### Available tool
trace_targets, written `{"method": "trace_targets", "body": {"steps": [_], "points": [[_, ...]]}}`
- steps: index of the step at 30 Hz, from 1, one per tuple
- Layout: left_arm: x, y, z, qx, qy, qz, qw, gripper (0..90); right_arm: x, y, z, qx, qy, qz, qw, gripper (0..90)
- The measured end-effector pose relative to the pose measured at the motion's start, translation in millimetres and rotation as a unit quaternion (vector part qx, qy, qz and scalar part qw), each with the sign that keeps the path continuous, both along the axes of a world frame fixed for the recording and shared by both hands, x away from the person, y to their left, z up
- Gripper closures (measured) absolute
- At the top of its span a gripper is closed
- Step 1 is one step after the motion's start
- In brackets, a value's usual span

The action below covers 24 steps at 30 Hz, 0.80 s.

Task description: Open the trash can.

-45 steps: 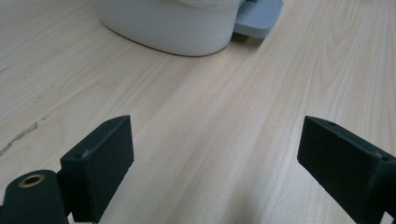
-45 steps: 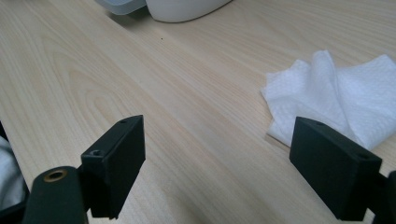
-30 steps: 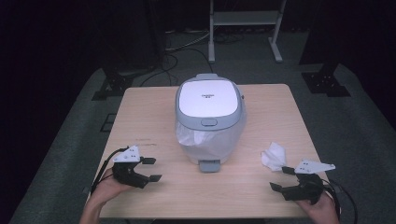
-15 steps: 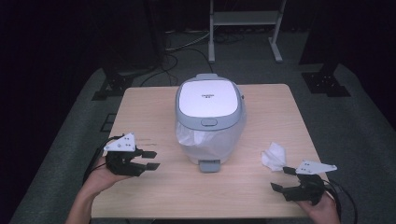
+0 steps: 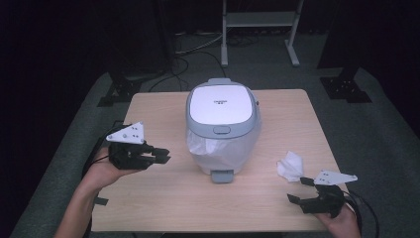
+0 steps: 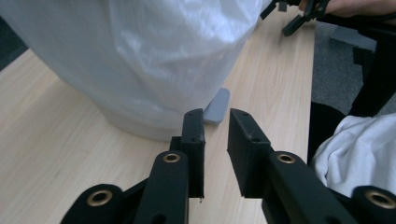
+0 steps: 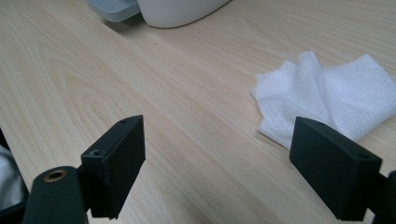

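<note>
The pedal bin (image 5: 223, 124) stands upright near the middle of the table, and its lid, white on top with a grey rim, is shut. A thin, see-through white bag (image 5: 218, 146) lines it, crinkled and spilling out under the lid down the front wall (in the left gripper view (image 6: 154, 51) it drapes most of the pale body). Low at the front, the small grey pedal (image 5: 222, 175) sticks out toward the near edge, lying flat on the wood. Off to the right, well apart from the bin, a crumpled white tissue (image 5: 290, 165) lies on the tabletop, loosely folded with raised creases (image 7: 322, 95).
</note>
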<state>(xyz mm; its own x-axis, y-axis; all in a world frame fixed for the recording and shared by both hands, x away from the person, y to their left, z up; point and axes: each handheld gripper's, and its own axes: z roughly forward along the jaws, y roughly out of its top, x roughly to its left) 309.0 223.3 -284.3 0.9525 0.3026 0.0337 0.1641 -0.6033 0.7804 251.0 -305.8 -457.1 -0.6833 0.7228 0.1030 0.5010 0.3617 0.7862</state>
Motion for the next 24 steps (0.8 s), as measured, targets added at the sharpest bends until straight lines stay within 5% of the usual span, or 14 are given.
{"method": "trace_targets", "body": {"steps": [8, 24], "points": [[3.1, -9.5, 20.1, 0.011, 0.000, -0.015, 0.9998, 80.1, 0.7, -0.1, -0.5, 0.000, 0.000, 0.001, 1.0000, 17.1], [14.0, -36.7, 57.0, -0.006, -0.015, -0.043, 0.9990, 80.2, 1.4, -0.7, -1.0, 0.002, 0.001, 0.002, 1.0000, 17.1]]}}
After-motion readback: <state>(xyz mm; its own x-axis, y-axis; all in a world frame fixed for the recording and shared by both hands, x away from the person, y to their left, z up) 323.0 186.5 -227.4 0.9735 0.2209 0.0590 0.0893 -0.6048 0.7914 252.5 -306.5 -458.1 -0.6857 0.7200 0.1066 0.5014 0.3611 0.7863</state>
